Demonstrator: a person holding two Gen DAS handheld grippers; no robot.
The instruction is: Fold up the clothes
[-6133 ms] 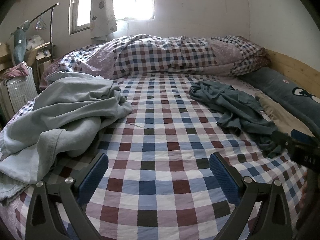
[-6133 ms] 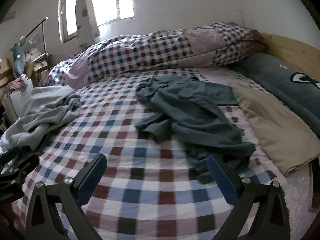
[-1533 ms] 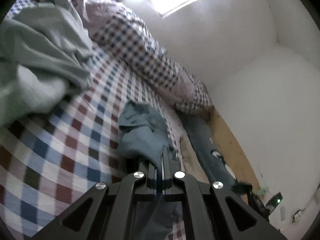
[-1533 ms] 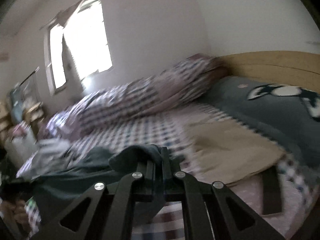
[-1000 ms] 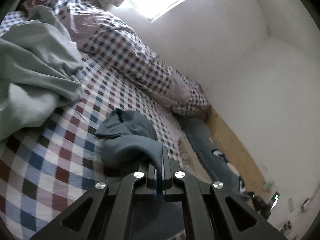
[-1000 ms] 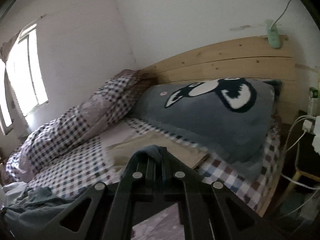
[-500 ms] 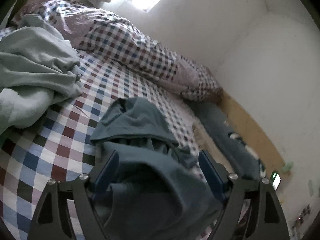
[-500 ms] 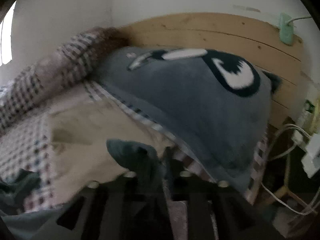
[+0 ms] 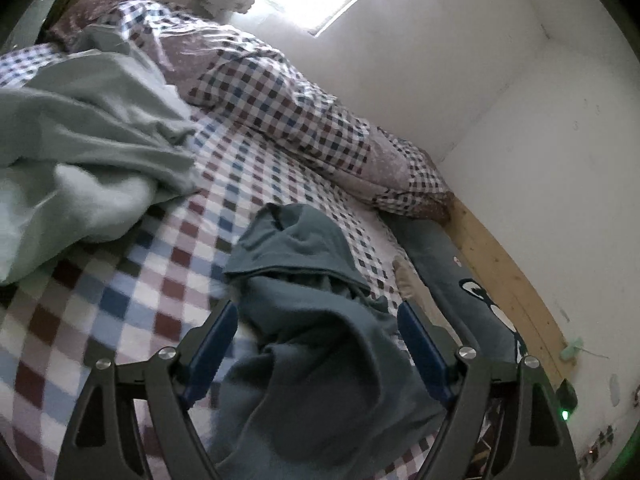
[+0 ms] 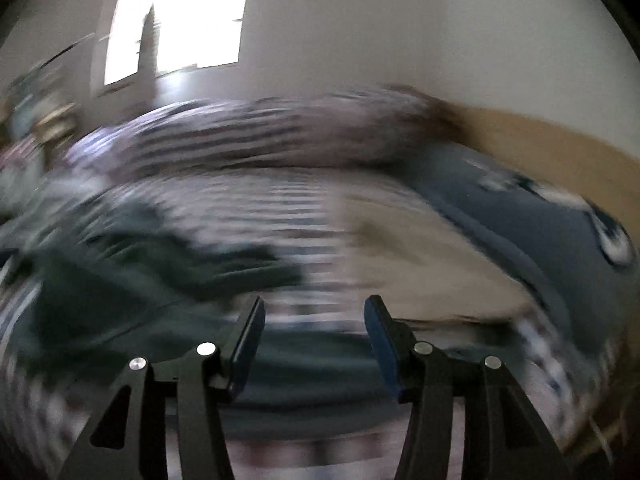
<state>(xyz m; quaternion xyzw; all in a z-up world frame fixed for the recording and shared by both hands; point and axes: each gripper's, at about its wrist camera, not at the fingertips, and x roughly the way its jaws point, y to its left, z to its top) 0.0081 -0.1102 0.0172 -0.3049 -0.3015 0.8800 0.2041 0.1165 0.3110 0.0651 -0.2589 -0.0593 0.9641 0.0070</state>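
Note:
A dark teal garment (image 9: 320,328) lies crumpled on the checked bed sheet (image 9: 120,300). In the left wrist view it runs between the fingers of my left gripper (image 9: 316,328), which stands open, its blue pads clear of the cloth. The right wrist view is heavily blurred. There the same garment (image 10: 132,280) spreads to the left and under my right gripper (image 10: 314,320). Its jaws are opening, and nothing is pinched between the blue pads.
A pale green-grey garment (image 9: 80,152) is heaped at the left. A rolled checked duvet (image 9: 280,100) lies along the far wall. A grey-blue pillow (image 10: 540,220) leans by the wooden headboard (image 10: 540,136), with a beige cloth (image 10: 420,252) beside it.
Both grippers were shut on the teal garment a second ago and have let go. The left opened wide over the dropped cloth. The right swung left from the headboard, down toward the bed.

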